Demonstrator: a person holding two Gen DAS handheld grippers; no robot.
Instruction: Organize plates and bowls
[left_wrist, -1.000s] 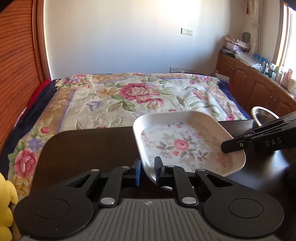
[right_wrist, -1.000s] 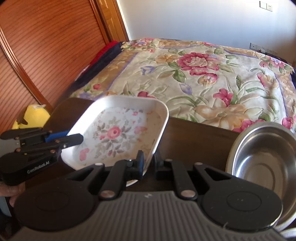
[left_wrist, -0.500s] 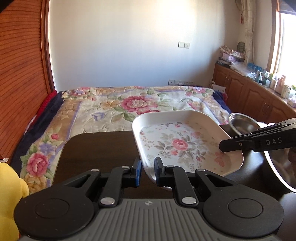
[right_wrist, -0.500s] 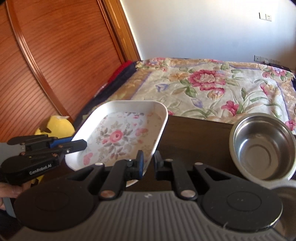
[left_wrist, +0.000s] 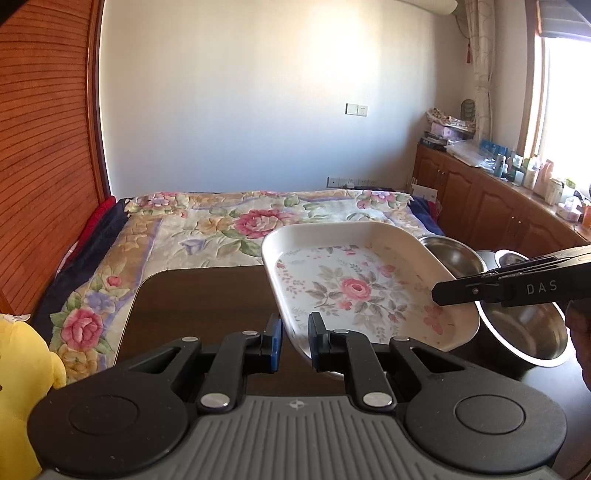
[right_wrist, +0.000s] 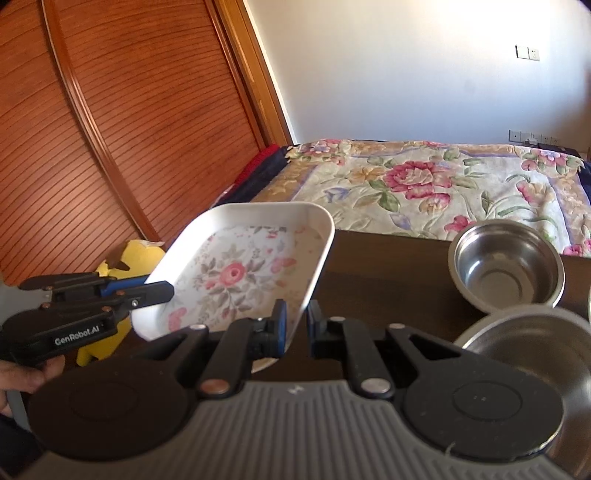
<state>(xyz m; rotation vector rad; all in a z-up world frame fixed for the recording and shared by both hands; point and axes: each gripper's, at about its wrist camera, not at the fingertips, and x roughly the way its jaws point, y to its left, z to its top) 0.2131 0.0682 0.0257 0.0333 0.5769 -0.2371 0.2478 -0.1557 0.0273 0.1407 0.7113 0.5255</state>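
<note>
The white rectangular floral-printed plate (left_wrist: 364, 291) hangs tilted above the dark wooden bench (left_wrist: 199, 299), each short edge clamped: left hand-held gripper (left_wrist: 295, 341) near-left, right hand-held gripper (right_wrist: 294, 326) opposite. Two round steel bowls (right_wrist: 506, 266) sit right, nearer the right hand-held gripper.

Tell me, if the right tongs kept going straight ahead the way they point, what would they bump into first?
Probably the floral plate: the right tongs are already clamped on its near edge, so the plate itself blocks the way. Past it lie the dark table and the bed, though depth is hard to judge.
</note>
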